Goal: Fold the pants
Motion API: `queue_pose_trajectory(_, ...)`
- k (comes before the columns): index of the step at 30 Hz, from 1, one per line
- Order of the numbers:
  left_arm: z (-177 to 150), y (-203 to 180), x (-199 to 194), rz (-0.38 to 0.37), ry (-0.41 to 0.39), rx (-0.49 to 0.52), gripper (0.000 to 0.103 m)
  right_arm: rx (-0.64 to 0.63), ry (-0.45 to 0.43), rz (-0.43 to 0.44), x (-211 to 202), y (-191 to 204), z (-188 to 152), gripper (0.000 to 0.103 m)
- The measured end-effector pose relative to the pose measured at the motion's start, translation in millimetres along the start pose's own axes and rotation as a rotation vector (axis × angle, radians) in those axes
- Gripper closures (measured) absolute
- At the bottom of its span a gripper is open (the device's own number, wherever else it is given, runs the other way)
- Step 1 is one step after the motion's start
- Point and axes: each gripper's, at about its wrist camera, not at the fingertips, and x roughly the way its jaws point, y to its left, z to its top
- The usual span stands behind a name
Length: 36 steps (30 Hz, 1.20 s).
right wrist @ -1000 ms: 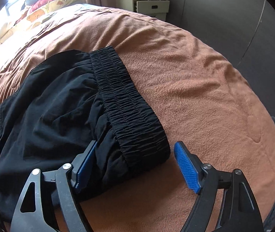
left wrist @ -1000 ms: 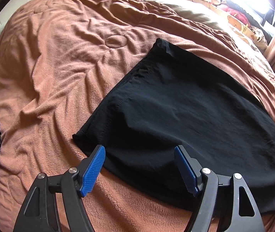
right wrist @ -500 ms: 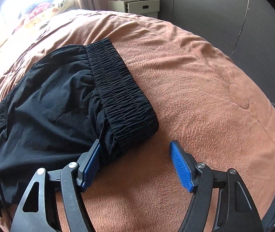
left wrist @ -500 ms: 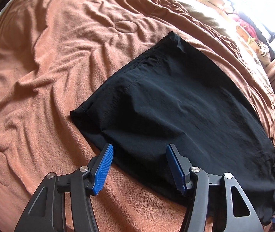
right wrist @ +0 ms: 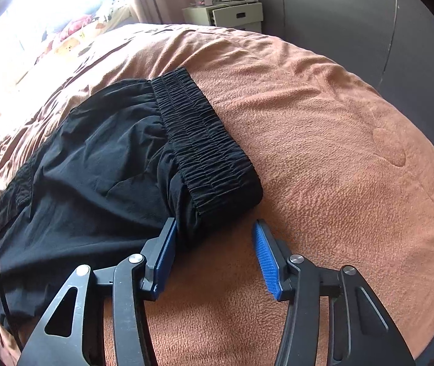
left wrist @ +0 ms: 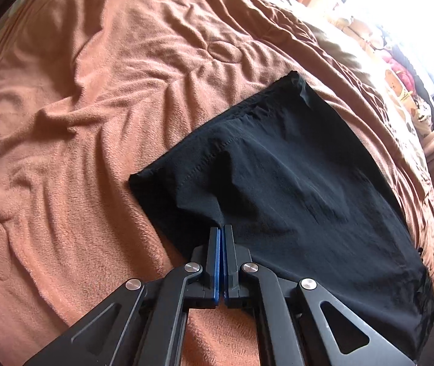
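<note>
Rumpled brown blanket surrounds black pants; nightstand behind.

You have no text to read here. No label, brand, number or sign is legible in either wrist view. The printed fabric at about ten o'clock in the right wrist view carries cartoon patterns, but it is washed out by window glare and you cannot make out any lettering. The white drawer unit at twelve o'clock shows no readable marking.
</note>
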Motion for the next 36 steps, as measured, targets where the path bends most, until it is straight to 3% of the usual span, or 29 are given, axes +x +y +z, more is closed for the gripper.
queue_pose_trajectory(4, -6, 2, 0, 0.016, 0.018, 0.048, 0.102, 0.015, 0.002, -0.006, 0, 3, -5, 0.055)
queue_pose_trajectory(6, -9, 2, 3, 0.032, 0.053, 0.068, 0.092, 0.047, 0.011, 0.022, -2, -2, -8, 0.055)
queue_pose_trajectory(8, -11, 5, -1, 0.008, 0.051, 0.058, 0.059, 0.075, 0.018, 0.08, -9, -8, -11, 0.055)
queue_pose_trajectory(10, -13, 8, -8, -0.013, 0.022, 0.042, 0.039, 0.09, 0.032, 0.157, -14, -13, -16, 0.054)
queue_pose_trajectory(11, -13, 8, -10, -0.027, 0.017, 0.033, 0.034, 0.099, 0.037, 0.192, -17, -16, -19, 0.051)
queue_pose_trajectory(15, -12, 7, -4, -0.094, 0.06, -0.003, 0.034, 0.165, 0.022, 0.34, -22, -31, -28, 0.038)
queue_pose_trajectory(19, -13, 6, 9, -0.11, 0.087, -0.039, 0.034, 0.247, 0.038, 0.471, -14, -42, -38, 0.034)
queue_pose_trajectory(23, -13, 2, 12, -0.102, 0.062, -0.033, 0.034, 0.266, 0.072, 0.54, 0, -38, -43, 0.029)
queue_pose_trajectory(27, -7, -1, 16, -0.095, 0.044, -0.019, 0.039, 0.298, 0.068, 0.563, 12, -35, -42, 0.024)
queue_pose_trajectory(30, -3, 5, 17, -0.112, 0.029, -0.054, 0.051, 0.33, 0.05, 0.568, 20, -33, -38, 0.024)
queue_pose_trajectory(36, -4, 13, 11, -0.278, 0.005, -0.106, 0.056, 0.368, 0.026, 0.569, 37, -17, -27, 0.024)
